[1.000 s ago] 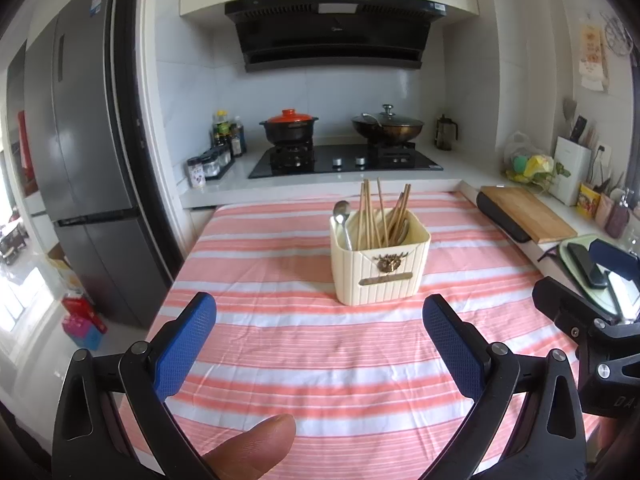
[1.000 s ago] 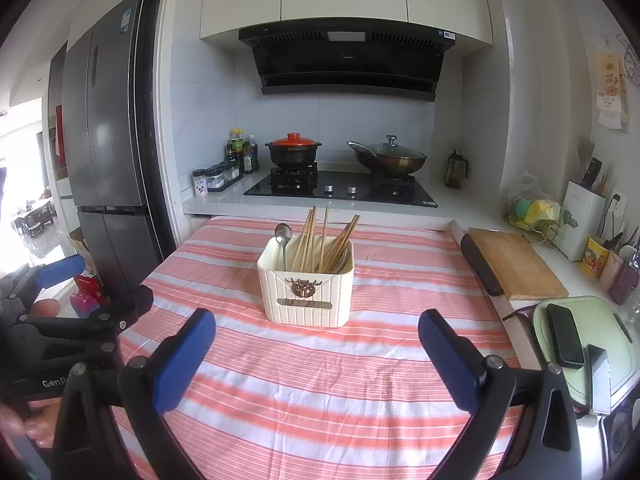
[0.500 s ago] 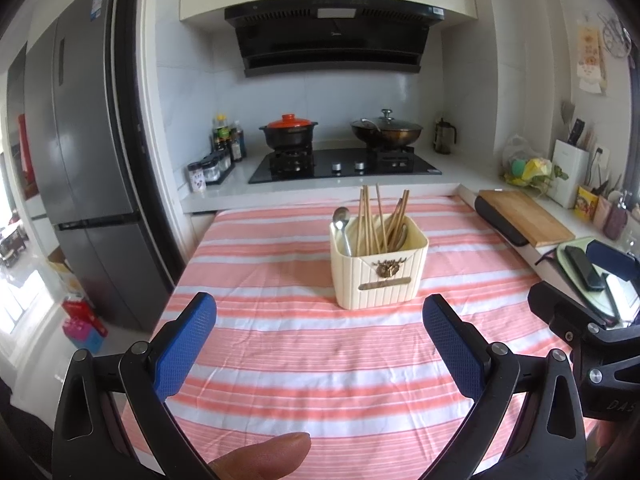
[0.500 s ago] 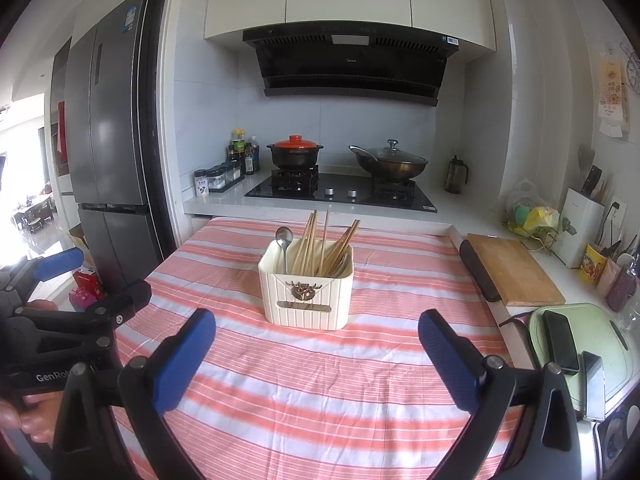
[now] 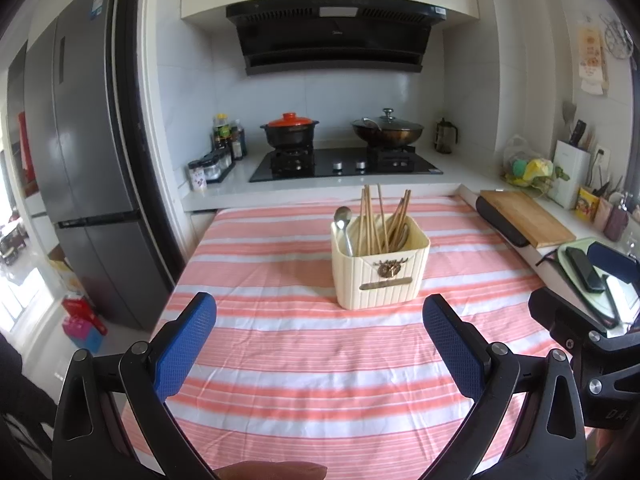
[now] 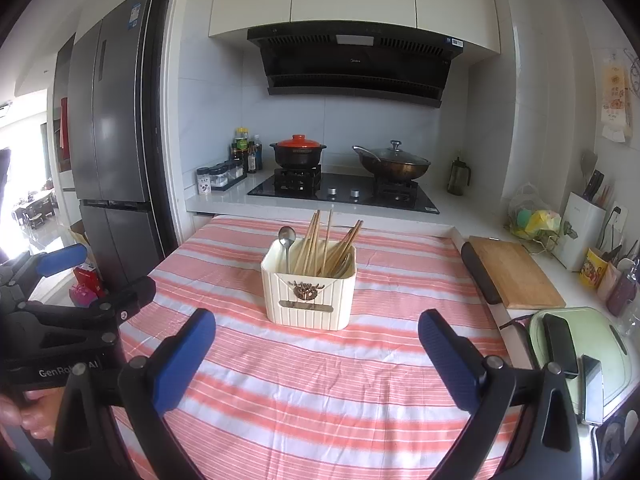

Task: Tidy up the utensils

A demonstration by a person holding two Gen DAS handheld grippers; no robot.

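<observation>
Both the left gripper point(image 5: 319, 346) and right gripper point(image 6: 316, 354) are released, fingers spread wide and grasping nothing. Ahead of them, between the fingers, a holder point(image 6: 309, 295) of chopsticks point(image 6: 316, 240) stands on the bench point(image 6: 320, 380).

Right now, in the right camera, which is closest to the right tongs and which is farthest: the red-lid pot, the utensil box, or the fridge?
From the right tongs:
1. Utensil box, straight ahead on the table.
2. Fridge, left side.
3. Red-lid pot, back on the stove.

Ribbed plastic holder point(image 5: 380, 274), wooden chopsticks point(image 5: 370, 216), striped cloth point(image 5: 280, 344).

Cream holder point(image 5: 380, 270) on pink-and-white striped tablecloth point(image 5: 304, 344)
</observation>
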